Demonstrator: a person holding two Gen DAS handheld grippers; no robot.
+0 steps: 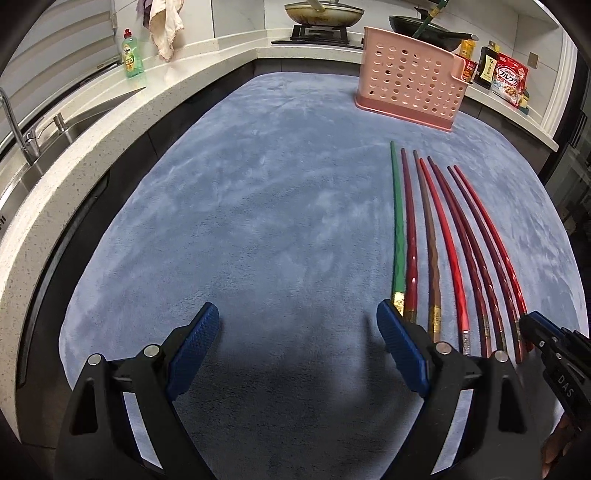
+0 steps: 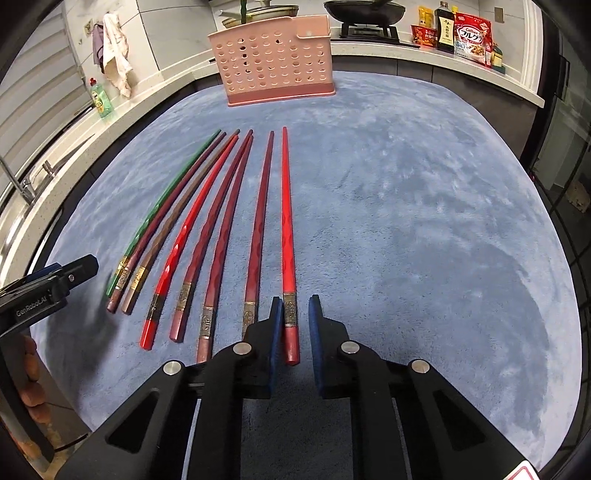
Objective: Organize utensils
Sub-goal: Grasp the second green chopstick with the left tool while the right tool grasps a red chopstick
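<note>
A: Where is the bright red chopstick (image 2: 287, 221) lying?

B: On the blue mat (image 2: 406, 221), rightmost of the row, pointing toward the pink holder (image 2: 275, 62). The right gripper (image 2: 295, 314) is straddling its thick banded end, jaws narrowed but a gap showing on one side.

A: And the left gripper (image 1: 297, 325)?

B: Gaping wide, holding nothing, beside the green chopstick (image 1: 397, 206).

A: Handling?

B: Probably light, stiff, glossy; it's likely slipping unless pinched at the thick end.

Green soap btl (image 1: 129, 55) by sink (image 1: 44, 147); pans (image 1: 323, 14) on stove; cereal bag (image 2: 472, 38) w/ sauces.
</note>
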